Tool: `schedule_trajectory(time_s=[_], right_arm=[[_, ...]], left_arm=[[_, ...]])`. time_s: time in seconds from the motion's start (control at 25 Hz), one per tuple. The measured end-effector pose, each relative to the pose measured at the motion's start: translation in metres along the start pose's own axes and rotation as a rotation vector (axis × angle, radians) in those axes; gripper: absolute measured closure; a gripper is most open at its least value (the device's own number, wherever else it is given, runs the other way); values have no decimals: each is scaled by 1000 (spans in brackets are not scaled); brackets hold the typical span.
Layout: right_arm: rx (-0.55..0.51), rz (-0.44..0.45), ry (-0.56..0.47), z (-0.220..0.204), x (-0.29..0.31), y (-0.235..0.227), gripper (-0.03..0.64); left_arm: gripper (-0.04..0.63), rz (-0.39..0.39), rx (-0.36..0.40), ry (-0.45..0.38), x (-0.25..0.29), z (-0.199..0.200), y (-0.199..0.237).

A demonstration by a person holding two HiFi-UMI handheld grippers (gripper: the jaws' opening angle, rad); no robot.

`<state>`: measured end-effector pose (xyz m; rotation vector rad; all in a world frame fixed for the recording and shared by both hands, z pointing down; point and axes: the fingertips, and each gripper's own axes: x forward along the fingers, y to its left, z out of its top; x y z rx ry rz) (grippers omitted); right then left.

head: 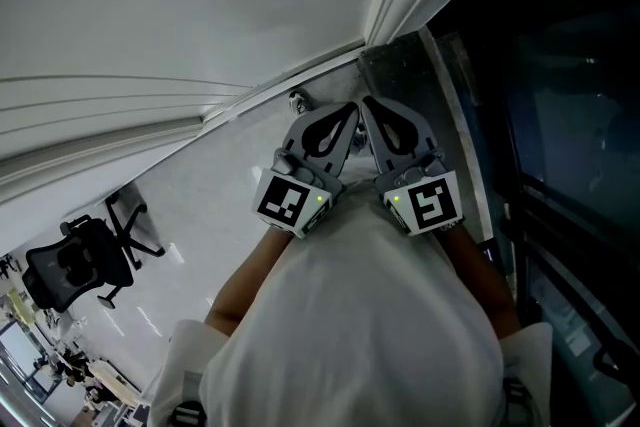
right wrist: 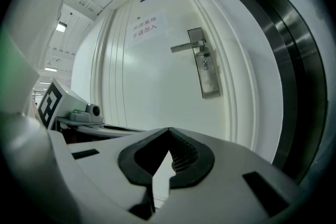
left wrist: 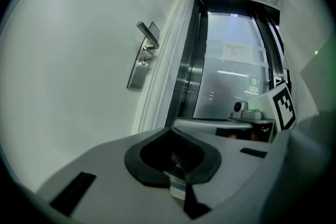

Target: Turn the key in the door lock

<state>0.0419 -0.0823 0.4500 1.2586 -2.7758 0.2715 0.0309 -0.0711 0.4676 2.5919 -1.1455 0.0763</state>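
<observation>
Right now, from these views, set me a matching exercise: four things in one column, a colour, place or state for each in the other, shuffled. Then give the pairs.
Things:
1 door handle
2 office chair
3 paper sign
4 right gripper

Descriptions:
a shut, nothing between its jaws
b silver metal lever
c black, at the lower left of the head view
d white, stuck on the door

Pairs: 1-b; 2-c; 3-d; 4-a

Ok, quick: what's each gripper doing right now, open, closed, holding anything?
Left gripper: closed, tips together, nothing held.
Right gripper: closed, tips together, nothing held.
</observation>
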Motion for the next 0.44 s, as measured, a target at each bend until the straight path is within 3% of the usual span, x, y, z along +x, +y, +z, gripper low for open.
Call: schedule_trajectory(time_s=[0.44], right_arm=[[49,-32,16,-4,2,-3,615]], left_arm=[[589,4,11,8,-6,-2,1]])
